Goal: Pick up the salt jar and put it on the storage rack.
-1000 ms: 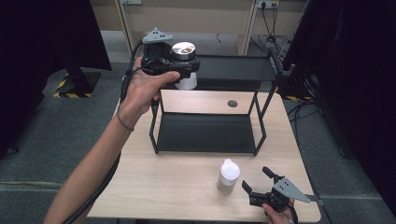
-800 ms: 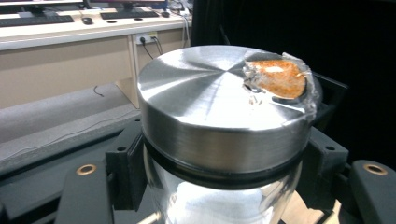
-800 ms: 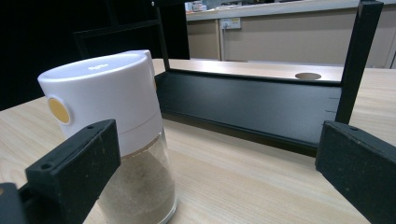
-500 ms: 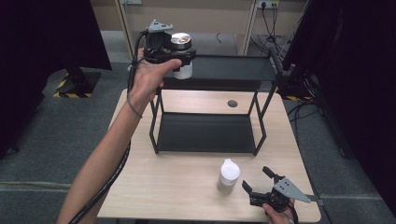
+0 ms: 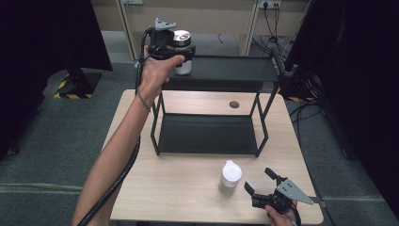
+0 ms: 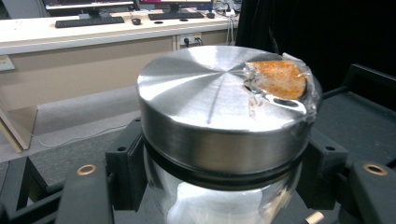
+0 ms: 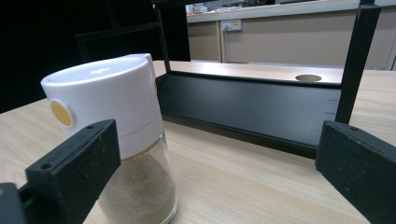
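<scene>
Left gripper (image 5: 181, 55): clamped on the steel-lidded jar (image 6: 224, 121), just under its lid.
Jar's place: at the black rack (image 5: 235, 70), top shelf's left end; possibly resting there.
Right gripper (image 5: 261, 182): jaws wide apart, gripping nothing.
White-capped shaker (image 5: 230, 175): on the table (image 5: 188, 188), just beside its left jaw.

Steel-lidded glass jars (image 5: 182, 44): one
White-capped glass shakers (image 5: 230, 175): one
Black two-tier metal racks (image 5: 263, 70): one
Light wooden tables (image 5: 188, 188): one
Black two-jaw grippers: two

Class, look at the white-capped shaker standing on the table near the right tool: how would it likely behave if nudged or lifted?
The shaker is tall on a narrow base, so a push high on its white cap would probably tip it. Its clear lower body looks smooth, likely glass or plastic, so it may slip in a loose grip. It is only partly filled with powder, so probably light.
</scene>
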`<state>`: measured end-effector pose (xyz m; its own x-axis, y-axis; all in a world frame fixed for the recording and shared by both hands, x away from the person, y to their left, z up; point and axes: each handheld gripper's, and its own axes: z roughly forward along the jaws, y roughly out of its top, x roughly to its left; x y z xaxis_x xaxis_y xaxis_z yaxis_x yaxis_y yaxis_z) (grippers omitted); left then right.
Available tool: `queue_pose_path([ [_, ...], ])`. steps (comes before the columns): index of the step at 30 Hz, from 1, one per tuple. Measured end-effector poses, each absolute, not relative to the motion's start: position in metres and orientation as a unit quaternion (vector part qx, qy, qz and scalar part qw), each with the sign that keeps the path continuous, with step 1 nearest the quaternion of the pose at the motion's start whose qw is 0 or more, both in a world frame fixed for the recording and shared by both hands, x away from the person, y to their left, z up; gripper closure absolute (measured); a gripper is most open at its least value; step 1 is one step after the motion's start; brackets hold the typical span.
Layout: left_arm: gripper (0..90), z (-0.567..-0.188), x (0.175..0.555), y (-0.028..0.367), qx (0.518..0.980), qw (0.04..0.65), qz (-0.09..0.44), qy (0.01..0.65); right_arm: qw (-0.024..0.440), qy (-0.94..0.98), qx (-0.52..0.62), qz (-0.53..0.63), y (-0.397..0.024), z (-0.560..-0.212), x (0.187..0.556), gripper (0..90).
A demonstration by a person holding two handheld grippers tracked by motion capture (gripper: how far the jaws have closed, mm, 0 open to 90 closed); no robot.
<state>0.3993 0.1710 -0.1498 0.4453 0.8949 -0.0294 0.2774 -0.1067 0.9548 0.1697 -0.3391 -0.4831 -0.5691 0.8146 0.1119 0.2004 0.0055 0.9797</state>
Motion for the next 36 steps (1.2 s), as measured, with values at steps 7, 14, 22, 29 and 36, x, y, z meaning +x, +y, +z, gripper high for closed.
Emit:
queue_pose_path([
  [7,30.7,-0.155,0.404,0.169,0.677,0.511,0.306,0.431,0.259,0.659,0.385,0.592,-0.340,-0.483,0.170,0.3],
  [14,30.7,-0.163,0.406,0.169,0.673,0.510,0.313,0.435,0.259,0.659,0.385,0.592,-0.339,-0.483,0.170,0.3],
  [22,30.7,-0.168,0.406,0.166,0.674,0.510,0.321,0.427,0.259,0.658,0.385,0.593,-0.339,-0.483,0.169,0.3],
  [29,29.9,-0.174,0.405,0.164,0.666,0.514,0.331,0.428,0.260,0.658,0.383,0.594,-0.340,-0.483,0.169,0.3],
  [36,3.9,-0.175,0.402,0.163,0.643,0.520,0.330,0.456,0.260,0.659,0.383,0.593,-0.339,-0.482,0.169,0.3],
])
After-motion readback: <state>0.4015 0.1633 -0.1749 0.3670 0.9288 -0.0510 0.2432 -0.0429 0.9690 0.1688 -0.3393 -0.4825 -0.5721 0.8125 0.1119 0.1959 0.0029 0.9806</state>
